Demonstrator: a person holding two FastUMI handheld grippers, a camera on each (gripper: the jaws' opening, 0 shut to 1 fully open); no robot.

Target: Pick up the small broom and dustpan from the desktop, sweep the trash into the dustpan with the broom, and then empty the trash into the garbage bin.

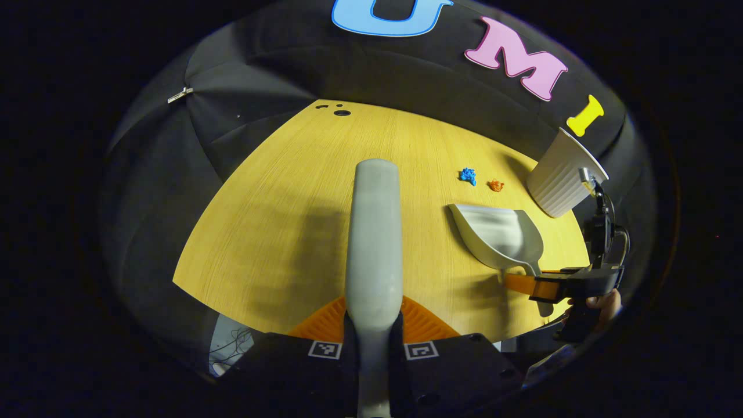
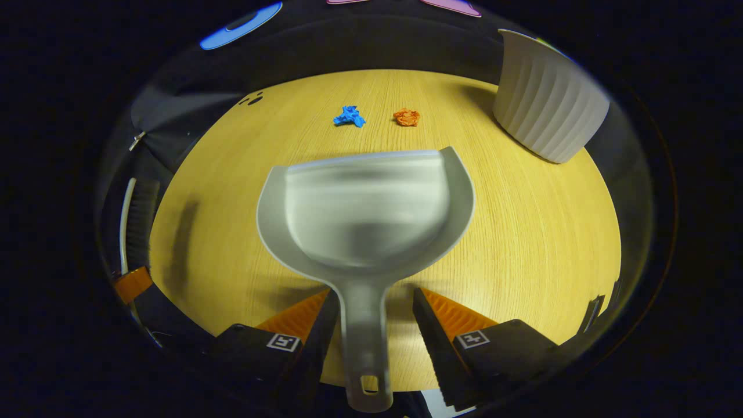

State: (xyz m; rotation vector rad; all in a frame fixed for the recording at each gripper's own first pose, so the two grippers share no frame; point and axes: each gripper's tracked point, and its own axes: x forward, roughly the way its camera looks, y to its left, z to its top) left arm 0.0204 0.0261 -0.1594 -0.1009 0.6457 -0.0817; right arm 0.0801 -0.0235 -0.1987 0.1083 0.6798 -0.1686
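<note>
Left tool point(image 1: 371, 334) clamped on grey plastic broom handle point(image 1: 374, 232); right tool point(image 2: 371, 325) spread wide astride grey dustpan point(image 2: 365, 203) handle, lined up to grip.

You will find no readable words, brands or numbers here. Only square coded markers sit on the left gripper point(image 1: 372, 325) at six o'clock. The right gripper point(image 2: 371, 325) carries matching markers.

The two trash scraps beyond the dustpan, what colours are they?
One scrap is blue, the other orange; the right gripper view shows them best.
</note>
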